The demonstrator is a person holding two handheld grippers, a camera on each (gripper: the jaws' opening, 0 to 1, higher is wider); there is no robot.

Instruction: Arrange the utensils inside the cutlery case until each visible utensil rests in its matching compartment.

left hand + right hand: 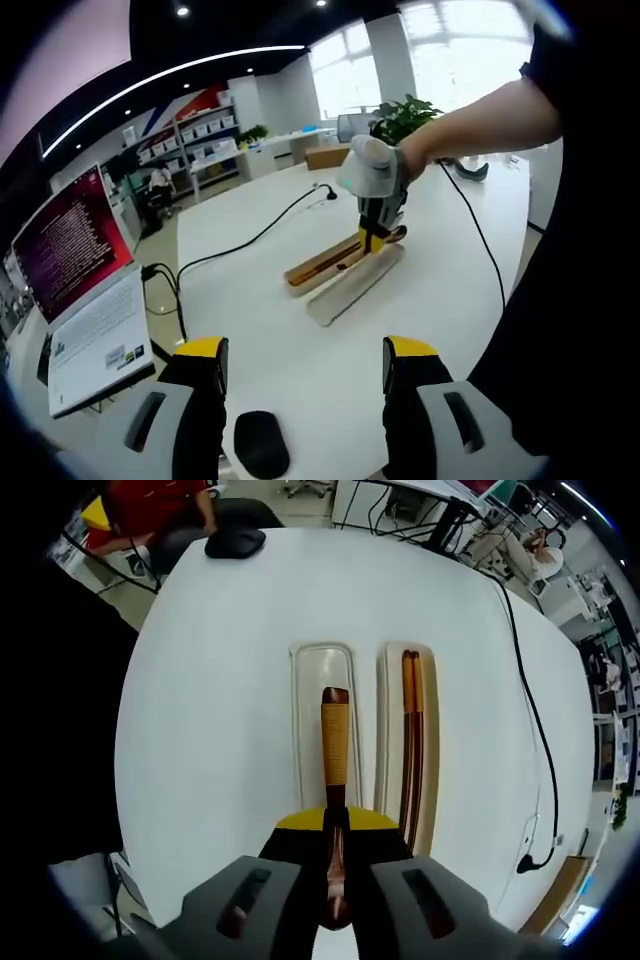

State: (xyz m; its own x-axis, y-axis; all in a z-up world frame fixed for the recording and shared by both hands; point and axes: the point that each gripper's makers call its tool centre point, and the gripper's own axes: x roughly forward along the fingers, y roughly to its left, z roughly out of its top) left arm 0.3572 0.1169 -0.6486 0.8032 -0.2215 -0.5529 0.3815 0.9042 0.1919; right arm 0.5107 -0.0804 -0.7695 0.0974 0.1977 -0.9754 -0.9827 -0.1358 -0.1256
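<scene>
The cutlery case (pixel 305 720) lies on the white table as two long trays side by side. Its right tray holds a pair of brown chopsticks (pixel 410 730). My right gripper (pixel 335 830) is shut on a brown utensil with an orange band (pixel 335 745), which points forward over the left tray (pixel 310 680). From the left gripper view, the case (pixel 340 285) lies mid-table, and the right gripper (pixel 376 235) stands over its far end in a person's hand. My left gripper (pixel 305 355) is open, near the table's front edge and well short of the case.
An open laptop (pixel 80 290) stands at the left. A black mouse (pixel 262 445) (pixel 235 542) lies near the left gripper. Black cables (pixel 240 240) (pixel 530 710) cross the table. The person's arm (pixel 480 115) reaches in from the right.
</scene>
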